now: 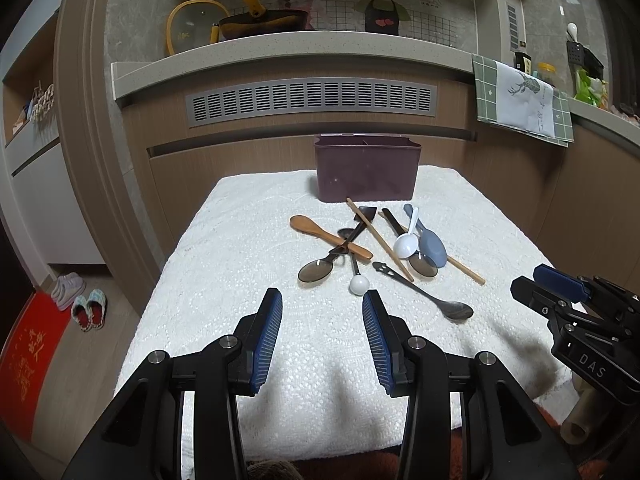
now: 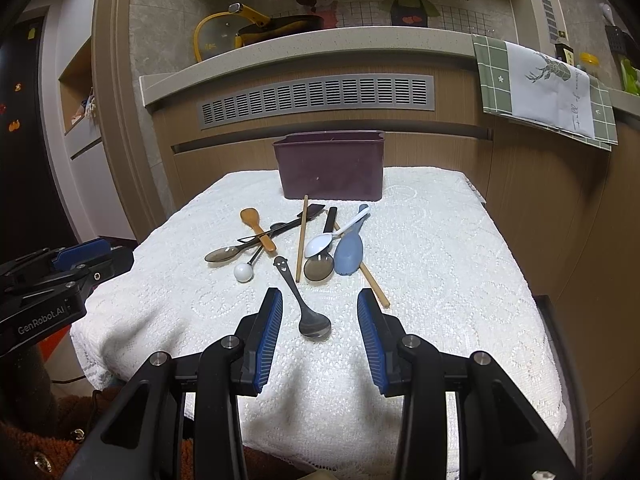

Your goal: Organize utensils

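I see both tongs hovering over the near part of the tabletop (image 2: 460, 240), which is covered with a white textured cloth. The left tongs (image 1: 322, 304) have the two blue pads wide apart and hold nothing. The right tongs (image 2: 319, 304) are also spread apart and empty; in the left wrist view they appear at the right edge (image 1: 560, 284).

The utensils lie in a loose pile in the middle of the cloth. Behind them, at the far edge, stands a dark purple holder box (image 2: 330, 168), upright, and I cannot tell what is inside.

In the pile I see a wooden spoon (image 2: 258, 228) on the left, crossing over two dark translucent spoons (image 2: 240, 250). A small ladle with a white ball end (image 2: 244, 272) lies just in front of them. One wooden chopstick (image 2: 301, 240) points toward the box; a second chopstick (image 2: 372, 280) passes under a blue-grey rice paddle (image 2: 350, 252). A white plastic spoon (image 2: 324, 244) rests beside the paddle and partly over another dark spoon (image 2: 319, 268).

Nearest to me lies a metal spoon with a smiling face cut in its handle (image 2: 304, 304). In the right wrist view its bowl is between the two pads of the right tongs, but they do not touch it.

On the counter behind, a pan with yellow handle (image 1: 260, 20) and a checkered towel (image 1: 520, 100) are visible.
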A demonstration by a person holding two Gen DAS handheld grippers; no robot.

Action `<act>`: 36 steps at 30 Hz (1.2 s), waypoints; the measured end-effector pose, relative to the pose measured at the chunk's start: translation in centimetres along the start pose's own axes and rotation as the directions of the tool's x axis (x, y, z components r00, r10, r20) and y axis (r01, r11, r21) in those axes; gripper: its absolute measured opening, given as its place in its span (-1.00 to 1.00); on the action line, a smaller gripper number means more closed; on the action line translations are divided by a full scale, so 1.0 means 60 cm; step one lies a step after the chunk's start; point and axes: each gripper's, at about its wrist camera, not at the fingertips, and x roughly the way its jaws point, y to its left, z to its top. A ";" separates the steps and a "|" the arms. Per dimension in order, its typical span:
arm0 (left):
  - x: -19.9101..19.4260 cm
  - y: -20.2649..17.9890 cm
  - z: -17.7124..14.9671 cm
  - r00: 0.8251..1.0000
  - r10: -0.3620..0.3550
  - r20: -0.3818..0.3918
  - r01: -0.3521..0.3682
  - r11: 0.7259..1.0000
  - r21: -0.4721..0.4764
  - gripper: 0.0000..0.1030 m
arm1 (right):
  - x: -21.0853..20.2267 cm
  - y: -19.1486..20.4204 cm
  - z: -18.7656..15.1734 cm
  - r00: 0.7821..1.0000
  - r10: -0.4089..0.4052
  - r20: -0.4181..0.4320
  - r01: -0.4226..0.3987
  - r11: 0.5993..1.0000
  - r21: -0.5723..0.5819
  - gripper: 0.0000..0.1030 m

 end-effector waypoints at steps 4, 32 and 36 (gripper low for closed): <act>0.000 0.000 0.000 1.000 0.000 0.000 0.000 1.000 0.000 -0.17 | 0.002 -0.001 -0.001 1.000 0.000 -0.002 0.000 1.000 0.001 -0.28; 0.001 -0.004 -0.001 1.000 0.000 -0.011 0.000 1.000 -0.001 -0.17 | 0.005 -0.003 -0.003 1.000 0.001 -0.009 -0.001 1.000 0.007 -0.28; 0.002 -0.004 -0.001 1.000 -0.001 -0.015 0.001 1.000 -0.003 -0.17 | 0.004 -0.003 -0.002 1.000 0.001 -0.010 -0.001 1.000 0.007 -0.28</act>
